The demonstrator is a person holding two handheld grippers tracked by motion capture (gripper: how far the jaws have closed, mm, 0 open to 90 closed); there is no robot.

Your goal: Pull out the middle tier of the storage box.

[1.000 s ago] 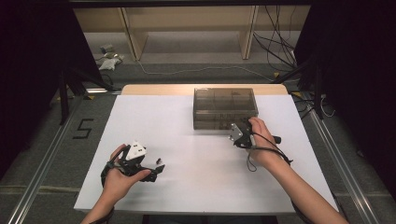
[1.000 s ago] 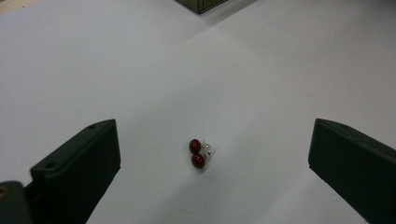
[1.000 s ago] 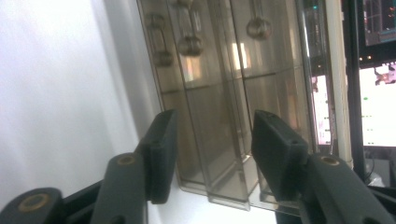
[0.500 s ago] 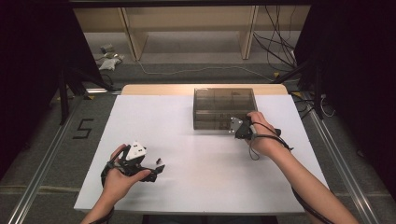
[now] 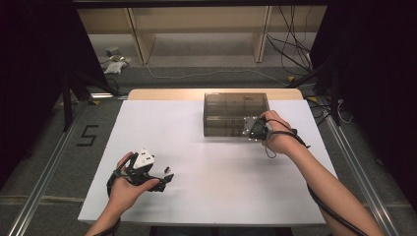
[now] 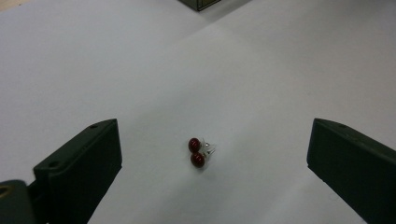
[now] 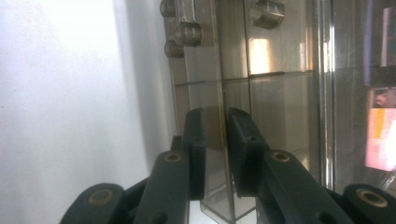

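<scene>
High view: white table top (image 5: 206, 187) with a smoky translucent plastic box with inner compartments (image 5: 231, 110) at the far middle. Right gripper (image 5: 252, 129) sits at the box's near right corner; left gripper (image 5: 164, 176) hangs over the near left of the table, well apart from the box. From up here the jaw gap on the right gripper cannot be told, and a small dark speck (image 5: 167, 168) just beside the left gripper's tips is too small to identify.

Left gripper view clears that up: the speck is a pair of small round dark red stud earrings (image 6: 197, 152), the two touching, lying on bare white table between the jaws. Left gripper (image 6: 212, 168) jaws stand wide, nothing held, both pads clear of the earrings. A corner of the box (image 6: 201, 3) peeks in at the top edge.

Right gripper view: right gripper (image 7: 215, 154) jaws have just been closing and now stand narrow, a thin front panel of the box (image 7: 219, 140) between them; pads look pressed on it from both sides. Round clear knobs (image 7: 187, 31) show on the panel farther along, plus inner divider walls.
</scene>
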